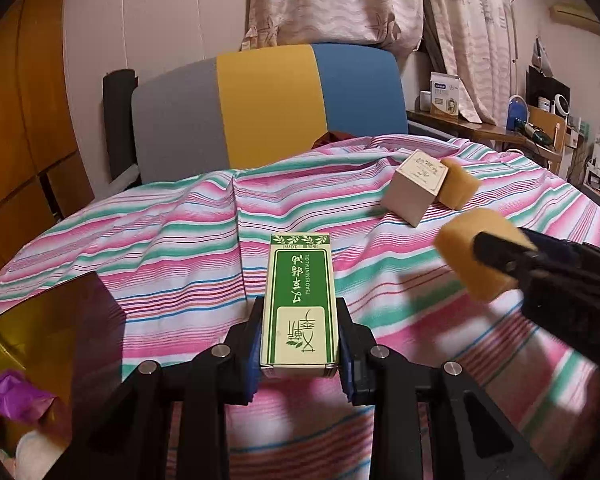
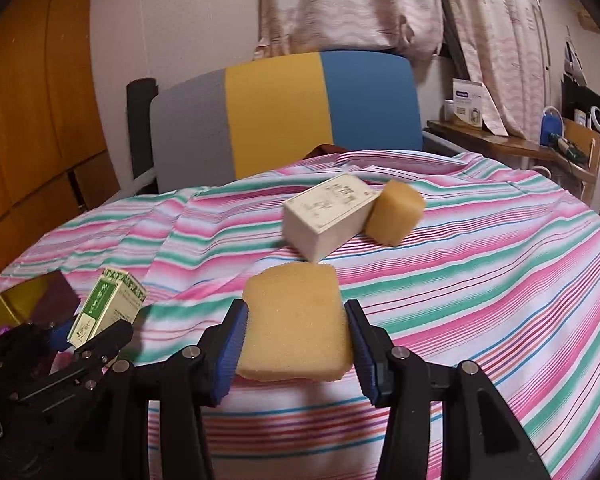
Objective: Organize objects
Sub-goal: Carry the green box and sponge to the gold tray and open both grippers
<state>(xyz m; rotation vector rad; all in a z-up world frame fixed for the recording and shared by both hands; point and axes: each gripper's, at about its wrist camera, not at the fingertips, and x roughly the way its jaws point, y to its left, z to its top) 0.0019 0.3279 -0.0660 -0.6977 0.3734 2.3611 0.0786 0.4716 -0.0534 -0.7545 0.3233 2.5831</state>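
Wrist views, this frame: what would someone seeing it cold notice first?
A green-and-cream essential oil box is clamped in the left tool, and a yellow sponge in the right tool, both above a pink-and-green striped cloth. Farther back on it, a cream box lies against a second sponge, before a grey, yellow and blue chair back.

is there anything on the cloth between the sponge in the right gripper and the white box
Nothing: in the right wrist view only bare striped cloth lies between the held sponge and the white box.
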